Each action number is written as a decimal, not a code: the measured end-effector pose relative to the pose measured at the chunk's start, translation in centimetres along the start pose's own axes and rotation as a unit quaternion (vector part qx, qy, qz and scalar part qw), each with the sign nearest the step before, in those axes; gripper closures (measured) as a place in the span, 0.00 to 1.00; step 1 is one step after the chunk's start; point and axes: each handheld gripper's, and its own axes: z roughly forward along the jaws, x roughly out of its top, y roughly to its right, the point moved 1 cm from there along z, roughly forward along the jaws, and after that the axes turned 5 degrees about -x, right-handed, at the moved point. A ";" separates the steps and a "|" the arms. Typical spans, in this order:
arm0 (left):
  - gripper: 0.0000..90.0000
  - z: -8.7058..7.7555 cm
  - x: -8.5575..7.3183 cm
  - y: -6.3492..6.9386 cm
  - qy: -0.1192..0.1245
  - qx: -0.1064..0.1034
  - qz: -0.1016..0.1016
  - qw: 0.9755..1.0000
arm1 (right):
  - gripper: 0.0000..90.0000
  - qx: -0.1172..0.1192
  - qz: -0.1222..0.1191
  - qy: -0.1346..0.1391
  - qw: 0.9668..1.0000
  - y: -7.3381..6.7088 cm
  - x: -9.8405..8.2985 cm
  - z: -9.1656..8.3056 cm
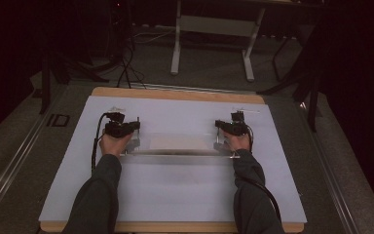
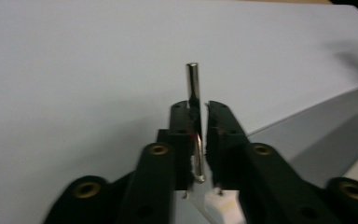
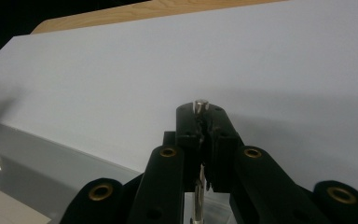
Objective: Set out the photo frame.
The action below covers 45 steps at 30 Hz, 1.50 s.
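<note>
Each hand carries a black gripper: left gripper (image 1: 126, 128), right gripper (image 1: 224, 125). Jaws are black, angular links fitted with brass-coloured rivets. A black cable trails behind each gripper, along the forearm. Both sleeves are dark grey, long.

One clear tray (image 1: 175, 144) is seen, with two metal handles (image 2: 193, 84), one at 9 o'clock, one at 3 o'clock; two grippers (image 1: 126, 127) are counted.

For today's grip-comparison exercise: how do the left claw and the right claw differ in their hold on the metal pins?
The left claw shows a gap beside its metal pin; the right claw is pressed shut on its pin. The left pin rises far past the tips; the right pin barely clears them. Both pins are shiny, upright and belong to the clear tray.
</note>
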 end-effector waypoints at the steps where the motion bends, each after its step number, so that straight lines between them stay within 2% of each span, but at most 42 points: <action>1: 0.80 0.0 0.0 0.0 0.000 0.000 0.000 1.000 | 0.95 0.000 0.000 0.000 1.000 0.0 0.0 0.0; 5: 0.76 -1.0 0.2 0.3 0.006 0.004 0.033 0.999 | 0.95 0.003 -0.001 -0.002 1.000 0.0 0.0 0.0; 6: 0.74 -1.5 0.1 0.4 0.014 0.002 0.045 0.999 | 0.95 0.003 -0.002 -0.002 1.000 0.0 0.0 0.0; 8: 0.73 -1.7 0.1 0.4 0.015 0.003 0.049 0.999 | 0.95 0.004 -0.003 -0.002 1.000 0.0 0.0 0.0; 10: 0.72 -2.1 -0.1 0.5 0.021 0.001 0.061 0.998 | 0.95 0.003 -0.002 -0.002 1.000 0.0 0.0 0.0; 12: 0.70 -2.4 -0.4 0.5 0.021 0.009 0.072 0.997 | 0.95 0.004 -0.003 -0.002 1.000 0.0 0.0 0.0; 14: 0.70 -2.8 -0.7 0.4 0.029 0.003 0.081 0.996 | 0.95 0.003 -0.002 -0.001 1.000 0.0 0.0 0.0; 21: 0.68 -4.1 -2.1 0.6 0.042 0.022 0.112 0.993 | 0.95 0.003 -0.002 -0.003 1.000 0.0 0.0 0.0; 26: 0.67 -4.9 -3.2 0.6 0.040 0.034 0.129 0.990 | 0.95 0.004 -0.002 -0.004 1.000 0.0 0.1 0.0; 34: 0.67 -5.8 -5.1 0.3 0.034 0.044 0.140 0.989 | 0.95 0.005 -0.003 -0.004 1.000 0.1 0.1 0.0; 37: 0.67 -6.0 -5.8 0.3 0.027 0.043 0.152 0.987 | 0.95 0.005 -0.002 -0.003 1.000 0.1 0.1 0.0; 39: 0.66 -5.9 -6.3 0.3 0.014 0.046 0.167 0.985 | 0.95 0.007 -0.001 -0.003 1.000 0.1 0.0 0.0; 41: 0.66 -5.8 -6.7 0.3 0.012 0.036 0.171 0.984 | 0.95 0.007 -0.001 -0.003 1.000 0.1 0.1 0.1; 45: 0.60 -5.7 -6.7 1.0 0.018 0.024 0.191 0.981 | 0.95 0.007 0.001 -0.004 1.000 0.1 0.1 0.1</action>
